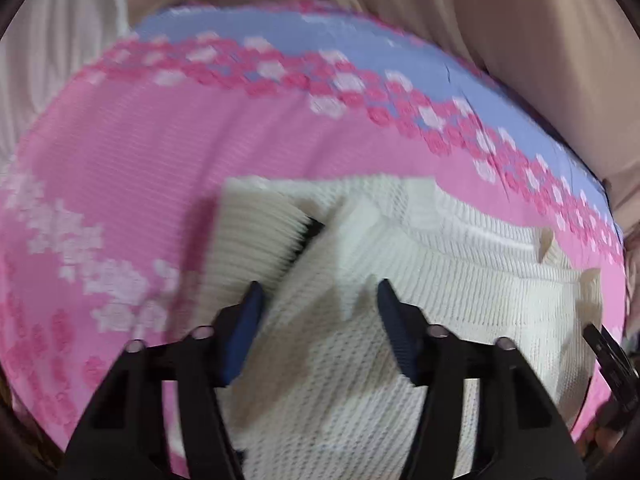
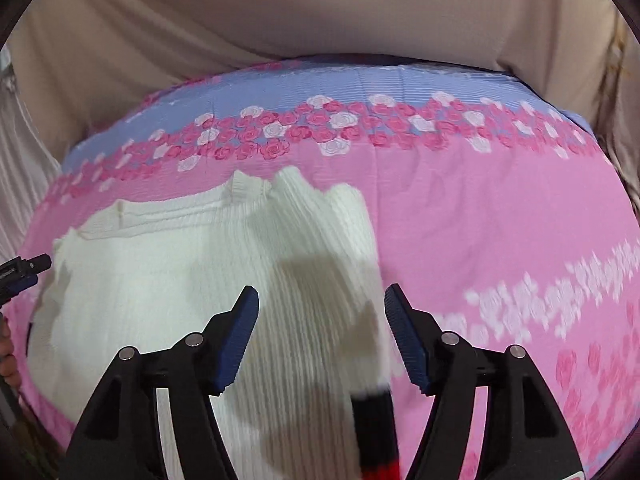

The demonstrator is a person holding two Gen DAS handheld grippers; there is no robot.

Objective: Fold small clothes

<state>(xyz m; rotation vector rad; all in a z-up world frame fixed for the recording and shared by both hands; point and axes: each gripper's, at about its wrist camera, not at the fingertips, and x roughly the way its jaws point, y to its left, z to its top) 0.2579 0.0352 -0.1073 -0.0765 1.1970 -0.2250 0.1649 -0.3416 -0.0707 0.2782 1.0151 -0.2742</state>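
Observation:
A small cream knitted sweater (image 1: 360, 300) lies flat on a pink flowered bedsheet (image 1: 140, 152). In the left wrist view its left sleeve (image 1: 256, 236), with a black cuff, is folded in over the body. My left gripper (image 1: 318, 292) is open and empty just above the sweater. In the right wrist view the same sweater (image 2: 180, 280) lies left of centre, its right sleeve (image 2: 320, 264) folded inward, ending in a black and red cuff (image 2: 376, 432). My right gripper (image 2: 320, 296) is open and empty over that sleeve.
The sheet has a band of pink and white roses (image 2: 320, 132) and a blue strip (image 2: 360, 84) at the far edge. Beige cloth (image 2: 320, 8) hangs behind. The other gripper's tip (image 2: 24, 270) shows at the left edge of the right wrist view.

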